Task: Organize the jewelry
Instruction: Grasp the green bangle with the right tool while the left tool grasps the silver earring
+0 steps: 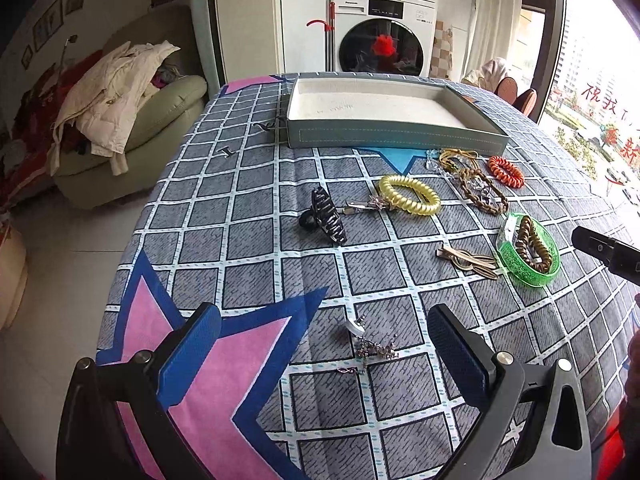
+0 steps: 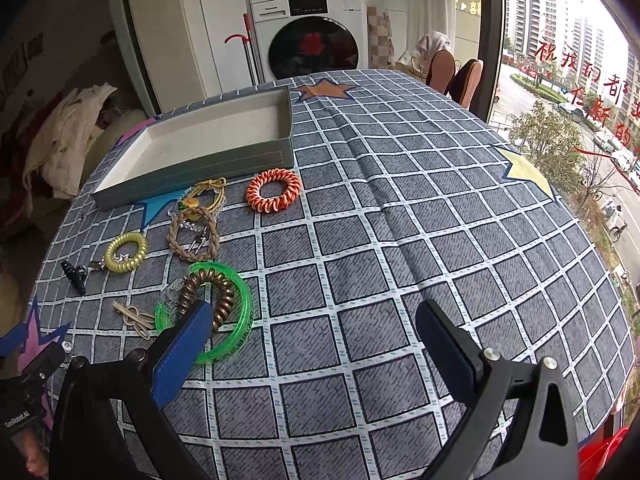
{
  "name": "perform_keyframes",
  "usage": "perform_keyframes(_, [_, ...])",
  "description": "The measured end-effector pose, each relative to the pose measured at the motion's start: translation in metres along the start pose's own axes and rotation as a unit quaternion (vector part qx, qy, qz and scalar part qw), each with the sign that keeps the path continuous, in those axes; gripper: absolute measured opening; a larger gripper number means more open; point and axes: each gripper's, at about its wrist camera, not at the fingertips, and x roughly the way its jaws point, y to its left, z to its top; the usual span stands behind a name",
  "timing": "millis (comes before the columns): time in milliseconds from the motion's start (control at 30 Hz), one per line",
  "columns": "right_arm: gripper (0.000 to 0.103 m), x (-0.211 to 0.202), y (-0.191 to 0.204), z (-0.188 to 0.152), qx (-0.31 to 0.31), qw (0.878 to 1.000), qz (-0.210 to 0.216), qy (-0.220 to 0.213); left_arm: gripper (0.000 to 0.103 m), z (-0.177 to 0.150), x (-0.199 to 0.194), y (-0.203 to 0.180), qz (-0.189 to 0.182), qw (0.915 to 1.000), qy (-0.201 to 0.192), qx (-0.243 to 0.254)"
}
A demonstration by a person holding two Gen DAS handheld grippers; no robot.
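A grey tray (image 1: 396, 136) with a white lining stands empty at the back of the table; it also shows in the right wrist view (image 2: 192, 170). Jewelry lies loose in front of it: a yellow coil tie (image 1: 410, 195), a black claw clip (image 1: 326, 216), an orange coil tie (image 1: 506, 171), a braided brown ring (image 1: 482, 191), a green bangle (image 1: 528, 252) with a brown coil inside, a gold clip (image 1: 468, 261). A small silver hairpin (image 1: 370, 344) lies between my open left gripper's (image 1: 324, 344) fingers. My right gripper (image 2: 316, 328) is open and empty beside the green bangle (image 2: 236, 316).
The table wears a grey checked cloth (image 1: 248, 240) with stars. A sofa with clothes (image 1: 120, 96) stands to the left, a washing machine (image 1: 380, 32) behind, chairs (image 2: 456, 74) and a window at the right.
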Motion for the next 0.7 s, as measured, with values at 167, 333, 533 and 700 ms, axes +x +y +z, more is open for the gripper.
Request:
perform_keyframes(167, [0.076,0.011,0.004,0.001,0.002,1.0,0.013,0.026,0.103,-0.001,0.005,-0.003,-0.005,0.9999,0.009,-0.001])
perform_keyframes(333, [0.059,0.018,0.007,0.002,0.006,0.999,0.025,0.042,0.103,-0.004,0.012,-0.01,-0.009,0.9996,0.024,0.007])
perform_keyframes(533, [0.048,0.019,0.02,0.004,-0.02,0.998,0.036,0.051,0.098,-0.008,0.015,-0.017,-0.008,0.9992,0.033,0.018])
perform_keyframes(700, [0.042,0.025,0.031,-0.002,-0.041,0.996,0.036,0.077,0.09,-0.008,0.015,-0.019,-0.016,0.9991,0.033,0.02])
